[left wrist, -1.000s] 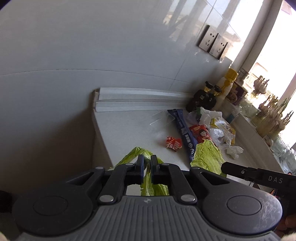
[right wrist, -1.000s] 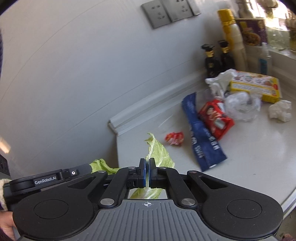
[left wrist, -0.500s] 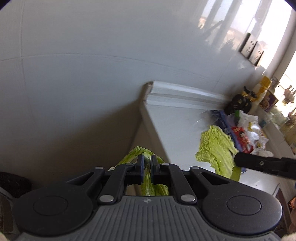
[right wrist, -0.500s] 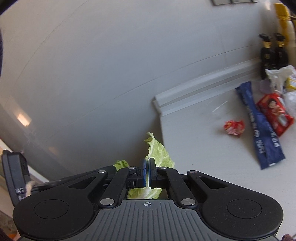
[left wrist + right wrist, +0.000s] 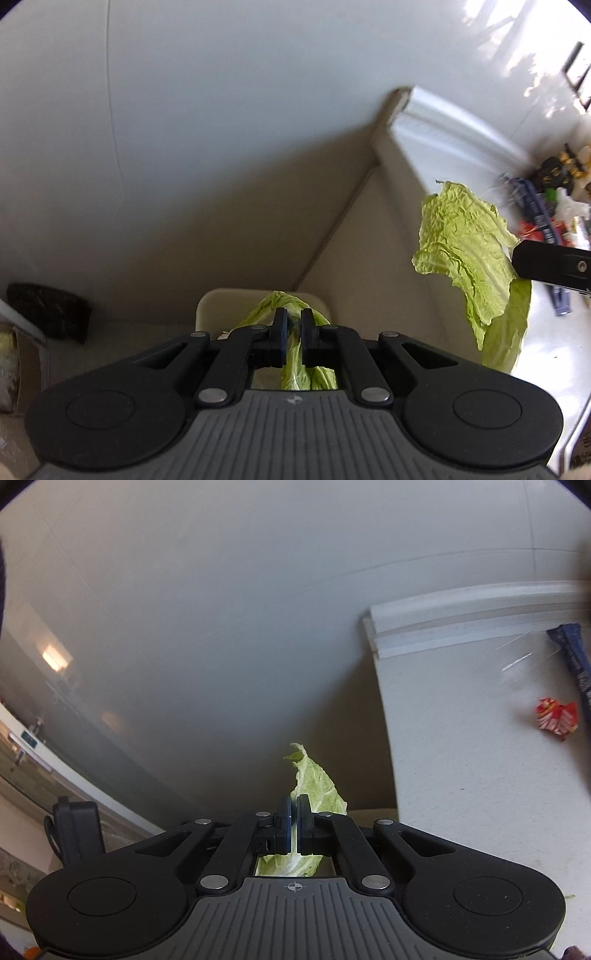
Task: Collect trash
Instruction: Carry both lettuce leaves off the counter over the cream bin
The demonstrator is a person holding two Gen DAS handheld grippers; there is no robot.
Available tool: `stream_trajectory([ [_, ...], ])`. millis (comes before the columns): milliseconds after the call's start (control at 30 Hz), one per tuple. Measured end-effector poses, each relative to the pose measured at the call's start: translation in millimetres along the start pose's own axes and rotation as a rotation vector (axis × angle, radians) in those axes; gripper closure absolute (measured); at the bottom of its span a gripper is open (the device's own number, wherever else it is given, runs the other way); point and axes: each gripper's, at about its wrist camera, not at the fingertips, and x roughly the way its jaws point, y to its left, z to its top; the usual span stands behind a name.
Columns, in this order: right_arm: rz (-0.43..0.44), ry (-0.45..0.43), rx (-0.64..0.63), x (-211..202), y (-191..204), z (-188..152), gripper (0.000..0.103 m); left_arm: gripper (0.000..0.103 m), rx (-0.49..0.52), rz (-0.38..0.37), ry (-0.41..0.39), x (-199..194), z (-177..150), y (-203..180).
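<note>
Both units have swung off the bench toward the floor corner. Left hand-held gripper pinches a cabbage leaf, now directly above a pale bin that was out of view a second ago. Right hand-held gripper is pressed together on its own leaf (off the bench edge, bin not seen here). Wrappers remain on the bench. Judgement: drop is near; more trash to fetch.

Each tool is black with silver screws, ribbed grey housing, seemingly blue-edged pads.
</note>
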Motion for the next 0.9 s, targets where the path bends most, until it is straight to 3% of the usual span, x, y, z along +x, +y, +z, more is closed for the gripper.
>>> stream_trajectory([
  [367, -0.03, 0.146, -0.087, 90.7, 15.1, -9.9, 0.102, 0.097, -0.046, 0.029, 0.037, 65.5, -36.8, 38.8],
  [633, -0.126, 0.263, -0.156, 163.3, 7.3, -23.1, 0.102, 0.097, -0.164, 0.025, 0.062, 97.7, -59.6, 64.6],
  [900, -0.177, 0.356, -0.183, 204.7, -8.7, -33.3, 0.102, 0.097, -0.165, 0.061, 0.109, 122.2, -71.8, 67.1],
])
